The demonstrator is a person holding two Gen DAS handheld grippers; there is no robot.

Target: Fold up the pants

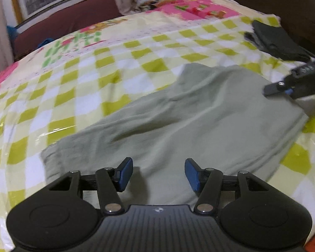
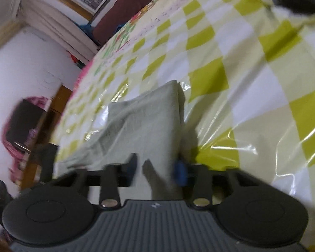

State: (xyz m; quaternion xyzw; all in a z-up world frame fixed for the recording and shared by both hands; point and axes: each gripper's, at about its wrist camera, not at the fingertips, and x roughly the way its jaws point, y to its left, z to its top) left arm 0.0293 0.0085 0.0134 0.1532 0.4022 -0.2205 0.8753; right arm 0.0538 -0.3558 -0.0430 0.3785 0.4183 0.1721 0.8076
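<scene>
The pale green pants point(image 1: 178, 115) lie on the checkered bed cover point(image 1: 84, 84), partly doubled over. The left gripper point(image 1: 158, 174) hovers released above them; the right gripper point(image 2: 157, 168) is too blurred to tell whether it has cloth (probably not). Each should pinch one edge and carry it across evenly.

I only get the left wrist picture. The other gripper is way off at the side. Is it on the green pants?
Observer: Yes. In the right wrist view the green pants run up between the fingers of the right gripper.
Operator: Is it squeezing them?
Observer: Too blurred to tell. The fingers show a gap with cloth in it.
Operator: What's past the bed on that side?
Observer: Beyond the bed edge stands brown wooden furniture.
</scene>
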